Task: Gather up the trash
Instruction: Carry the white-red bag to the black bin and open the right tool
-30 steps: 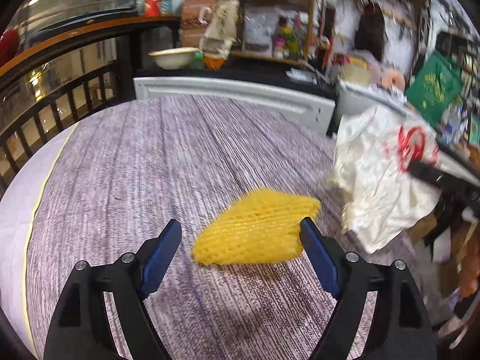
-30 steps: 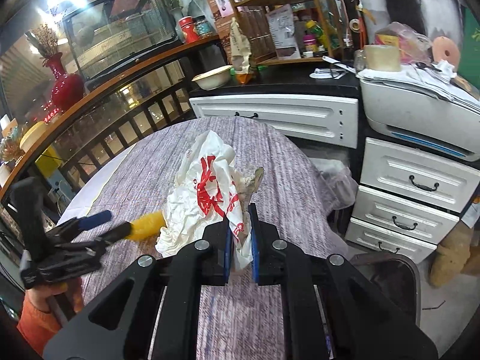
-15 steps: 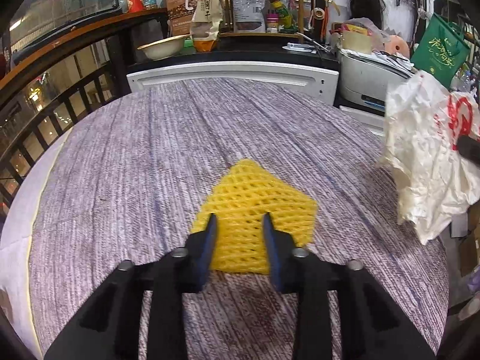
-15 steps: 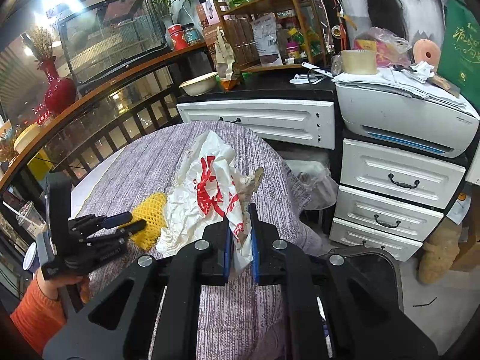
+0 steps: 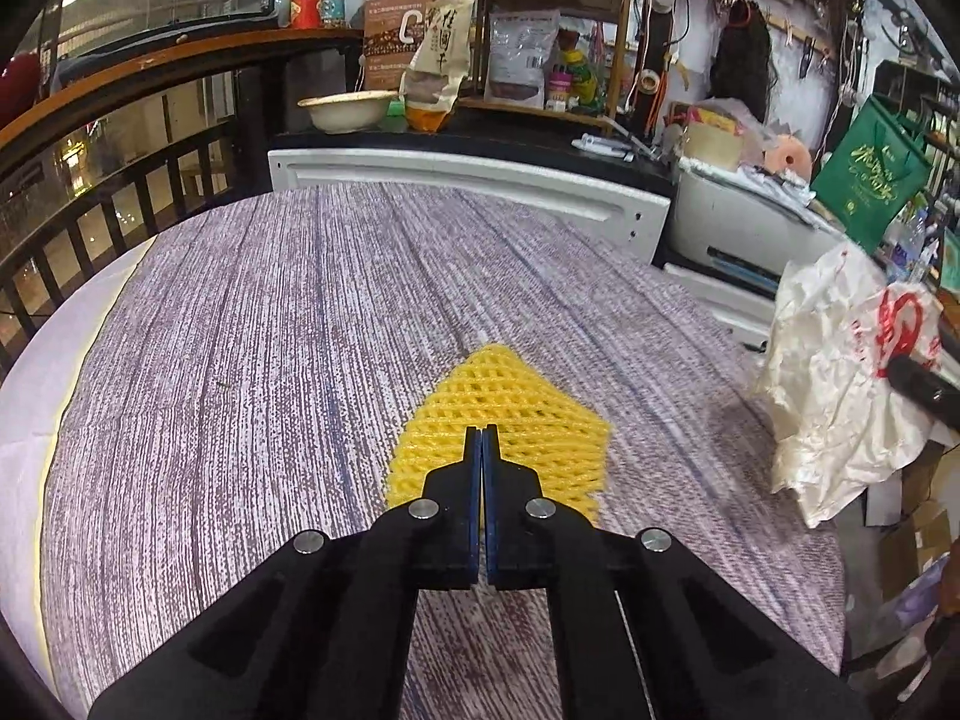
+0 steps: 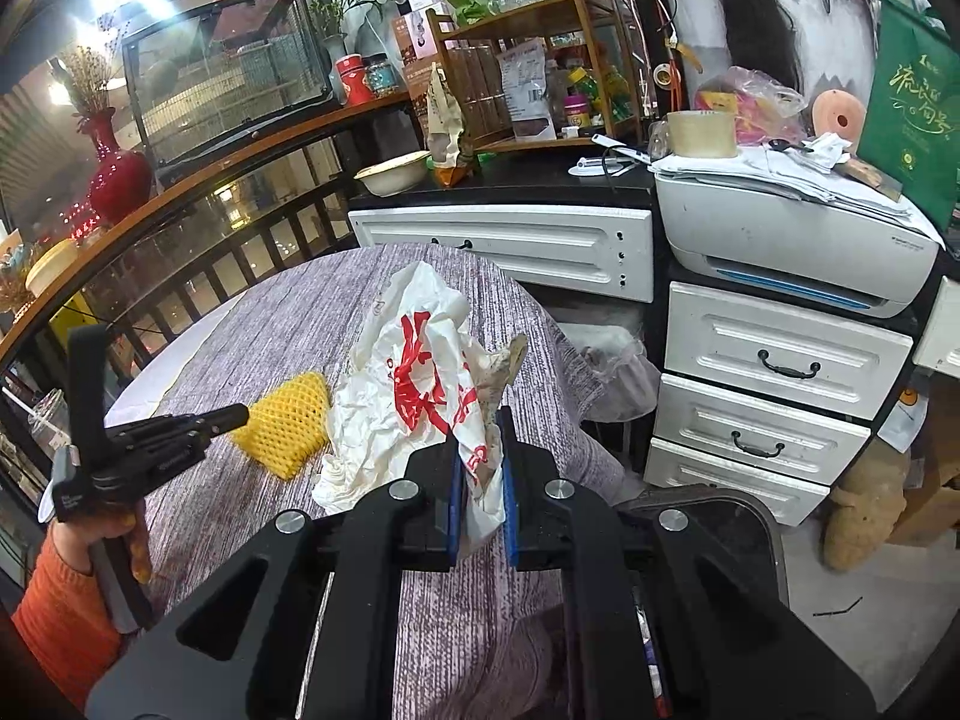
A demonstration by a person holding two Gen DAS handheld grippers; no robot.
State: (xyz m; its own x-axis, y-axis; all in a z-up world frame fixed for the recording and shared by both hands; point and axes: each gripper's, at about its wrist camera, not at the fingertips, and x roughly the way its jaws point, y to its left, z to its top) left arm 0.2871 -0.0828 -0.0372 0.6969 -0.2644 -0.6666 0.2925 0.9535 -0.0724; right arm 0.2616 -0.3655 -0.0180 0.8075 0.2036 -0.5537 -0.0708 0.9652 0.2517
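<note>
Left gripper [image 5: 482, 429]: jaws have just been closing and now stand pressed together, pinching the near edge of the yellow foam net [image 5: 501, 402], which lies on the bench [image 5: 270, 330] toward its right edge; right gripper [image 6: 479, 420]: jaws pinching a crumpled white plastic bag [image 6: 420, 372], beside the net, over the bench's right edge.

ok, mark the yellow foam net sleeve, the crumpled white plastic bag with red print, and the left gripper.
yellow foam net sleeve [image 5: 510, 408]: left wrist view, upper mesh.
crumpled white plastic bag with red print [image 6: 414, 372]: right wrist view, red print.
left gripper [image 5: 481, 438]: left wrist view, between its fingertips.
</note>
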